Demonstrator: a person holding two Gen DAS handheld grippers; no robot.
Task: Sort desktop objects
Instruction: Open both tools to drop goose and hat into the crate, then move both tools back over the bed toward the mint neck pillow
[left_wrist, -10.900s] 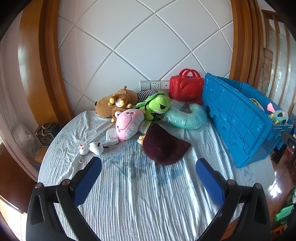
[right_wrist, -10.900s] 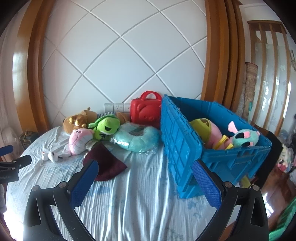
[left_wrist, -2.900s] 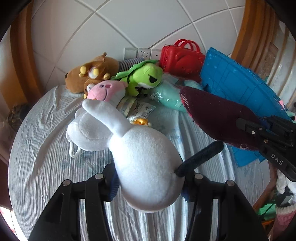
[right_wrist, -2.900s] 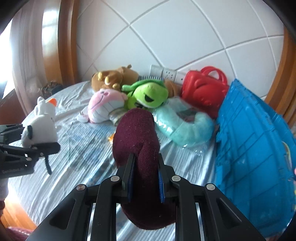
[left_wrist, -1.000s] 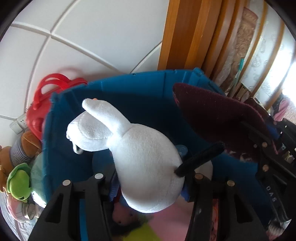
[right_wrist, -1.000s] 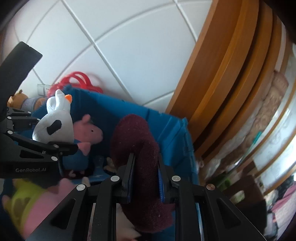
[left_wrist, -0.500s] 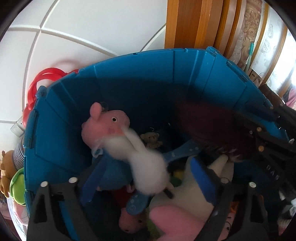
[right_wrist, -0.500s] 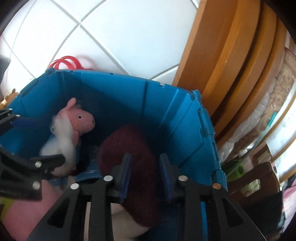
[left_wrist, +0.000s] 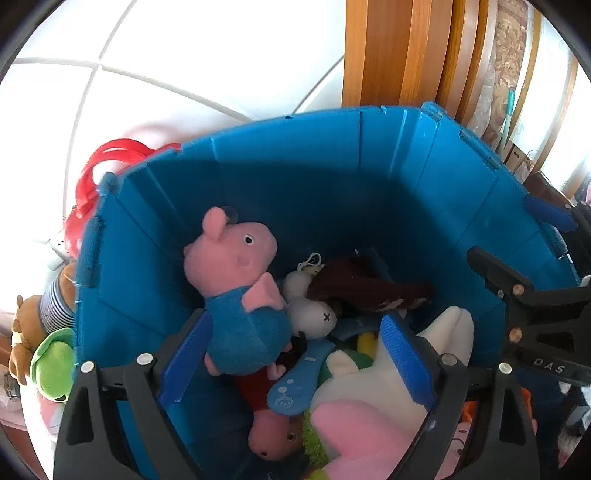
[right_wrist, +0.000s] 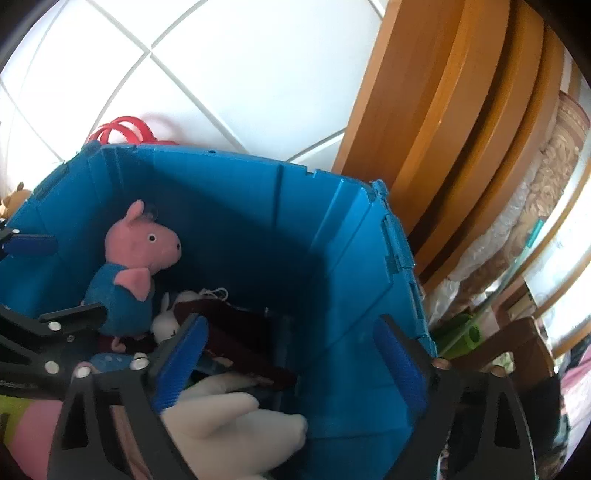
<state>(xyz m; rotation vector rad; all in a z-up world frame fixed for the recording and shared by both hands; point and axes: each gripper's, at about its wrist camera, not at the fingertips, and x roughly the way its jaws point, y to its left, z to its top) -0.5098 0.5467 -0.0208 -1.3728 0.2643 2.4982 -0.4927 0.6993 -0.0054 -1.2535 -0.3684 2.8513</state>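
Observation:
Both grippers hover over the blue crate (left_wrist: 406, 206), also in the right wrist view (right_wrist: 332, 258). My left gripper (left_wrist: 295, 354) is open and empty. My right gripper (right_wrist: 291, 354) is open and empty too. The small white goose toy (left_wrist: 310, 314) lies in the crate beside a pink pig plush in blue (left_wrist: 236, 280). The dark red cloth (left_wrist: 369, 291) lies on it; in the right wrist view the cloth (right_wrist: 236, 332) partly covers the white toy (right_wrist: 166, 321). The right gripper's body (left_wrist: 535, 314) shows at the left view's right edge.
The crate holds several plush toys, among them a large white and pink one (left_wrist: 388, 398). Outside at left are a red case (left_wrist: 107, 162), a green frog plush (left_wrist: 51, 369) and a brown bear (left_wrist: 22, 332). Wooden wall trim (right_wrist: 461, 147) stands behind the crate.
Both grippers opened over the crate. The white goose toy dropped from the left one and the dark red cloth from the right one; both now lie among the plush toys.

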